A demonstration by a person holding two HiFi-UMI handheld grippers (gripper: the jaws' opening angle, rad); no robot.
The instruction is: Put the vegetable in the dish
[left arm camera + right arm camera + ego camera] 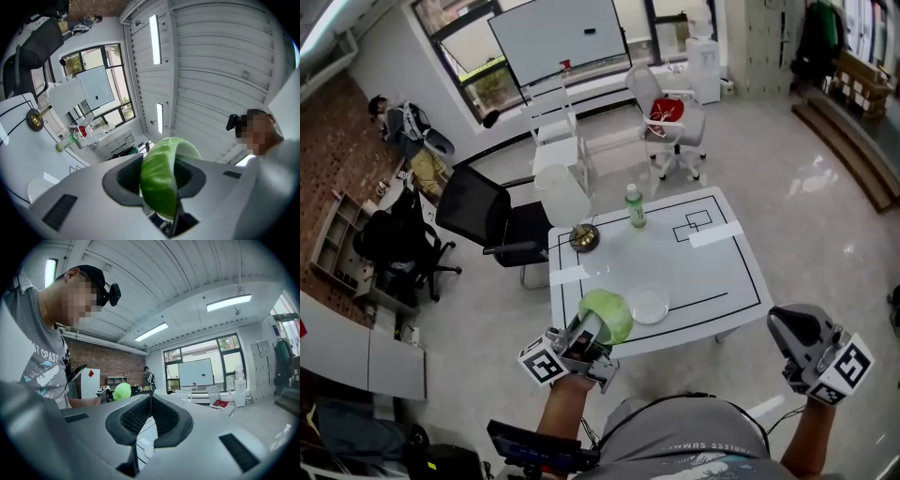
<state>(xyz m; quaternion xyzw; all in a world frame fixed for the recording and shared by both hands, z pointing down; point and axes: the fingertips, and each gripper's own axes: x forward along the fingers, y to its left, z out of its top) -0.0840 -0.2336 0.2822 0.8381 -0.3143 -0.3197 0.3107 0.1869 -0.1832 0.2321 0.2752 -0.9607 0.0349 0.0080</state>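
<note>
A light green leafy vegetable (607, 315) hangs over the near left edge of the white table (712, 272), clamped in my left gripper (592, 330). In the left gripper view the vegetable (161, 180) fills the gap between the jaws, which are shut on it. The clear glass dish (649, 304) sits on the table just right of the vegetable, with nothing in it. My right gripper (792, 330) is held off the table's near right corner, shut and holding nothing (150, 416). The vegetable (122, 391) also shows far off in the right gripper view.
A green-capped bottle (636, 206) and a small dark bowl (584, 237) stand at the table's far side. White paper labels (715, 234) lie on the tabletop. A black office chair (487, 220) is beside the table's left; white chairs (675, 122) stand beyond.
</note>
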